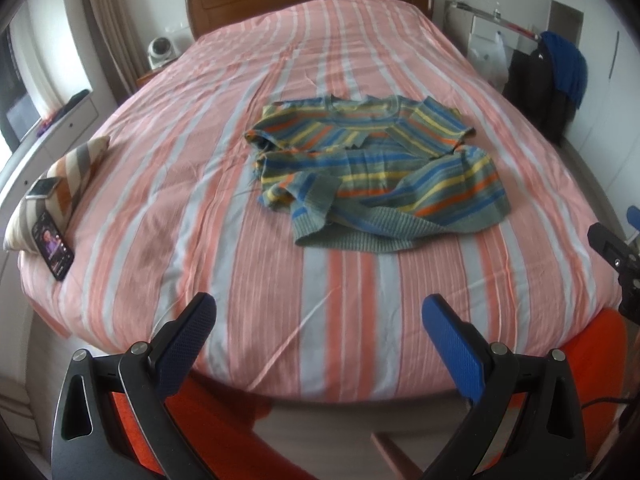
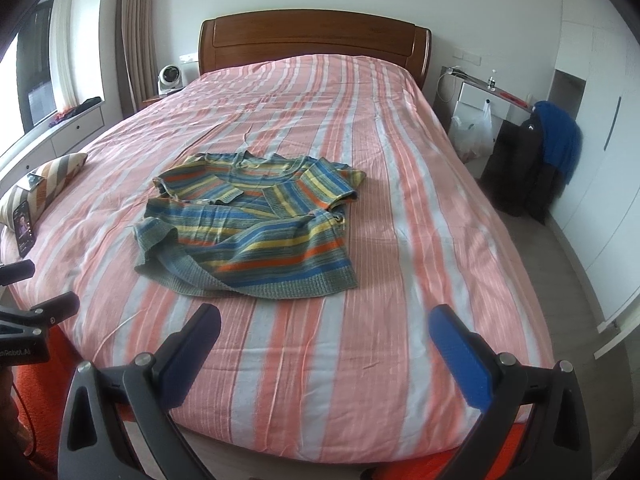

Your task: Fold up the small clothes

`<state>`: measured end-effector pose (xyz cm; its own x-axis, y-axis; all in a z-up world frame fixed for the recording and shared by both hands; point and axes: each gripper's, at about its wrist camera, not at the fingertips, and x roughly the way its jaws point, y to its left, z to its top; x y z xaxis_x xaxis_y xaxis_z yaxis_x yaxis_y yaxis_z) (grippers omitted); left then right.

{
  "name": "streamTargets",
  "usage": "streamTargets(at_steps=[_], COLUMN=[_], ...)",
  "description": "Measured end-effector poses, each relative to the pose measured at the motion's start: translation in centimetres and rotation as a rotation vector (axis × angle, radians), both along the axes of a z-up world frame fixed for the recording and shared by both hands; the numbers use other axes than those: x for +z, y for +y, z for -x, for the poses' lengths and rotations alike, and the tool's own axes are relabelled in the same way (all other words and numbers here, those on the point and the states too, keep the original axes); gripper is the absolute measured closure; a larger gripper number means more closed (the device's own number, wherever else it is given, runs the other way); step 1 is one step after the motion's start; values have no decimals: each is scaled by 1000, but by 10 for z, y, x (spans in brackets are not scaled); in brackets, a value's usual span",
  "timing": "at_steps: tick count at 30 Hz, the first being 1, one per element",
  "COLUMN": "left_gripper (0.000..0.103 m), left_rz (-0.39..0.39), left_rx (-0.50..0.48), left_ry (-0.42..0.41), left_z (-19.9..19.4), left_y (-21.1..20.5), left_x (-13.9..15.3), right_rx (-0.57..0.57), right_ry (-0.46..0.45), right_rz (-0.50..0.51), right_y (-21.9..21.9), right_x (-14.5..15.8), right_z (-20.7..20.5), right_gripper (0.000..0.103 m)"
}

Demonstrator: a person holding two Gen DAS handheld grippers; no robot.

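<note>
A small striped knit sweater (image 1: 372, 168), in blue, yellow, orange and grey-green bands, lies crumpled in the middle of the bed, its hem toward me and its sleeves bunched over the body. It also shows in the right wrist view (image 2: 256, 224). My left gripper (image 1: 320, 316) is open and empty, held over the foot of the bed, well short of the sweater. My right gripper (image 2: 324, 324) is open and empty too, also over the foot of the bed, near the sweater's hem.
The bed (image 1: 200, 168) has a pink and white striped cover and a wooden headboard (image 2: 316, 40). A striped pillow (image 1: 72, 176) and a phone (image 1: 54, 248) lie at its left edge. A chair with dark and blue clothes (image 2: 540, 160) stands on the right.
</note>
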<state>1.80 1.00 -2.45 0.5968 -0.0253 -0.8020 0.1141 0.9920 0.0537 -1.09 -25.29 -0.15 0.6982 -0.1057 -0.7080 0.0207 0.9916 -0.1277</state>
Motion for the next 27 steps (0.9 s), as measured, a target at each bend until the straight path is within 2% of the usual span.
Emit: streamTargets(at_steps=[17,21,24,25,27], left_gripper=[0,0,1,1,1], left_rz=[8,99,151,166,189], left_rx=[-7,5,-62,-86,-86], left_ry=[-3,34,91,112,126], left_z=[-3,-40,-75,-90,-111], left_y=[5,34,36,34,31], left_x=[-6,-24,-47,-55,-66], right_rx=[-9,29,66,87,138], right_ry=[4,-37,-93,-84,-20], right_rz=[5,-33,31,64,41], right_y=[-4,-17,-29,-35,-45], right_x=[-2,-1,-11,-23,-45], right_z=[1,-4,-22,-37,-64], right_gripper=[1,0,0,0,0])
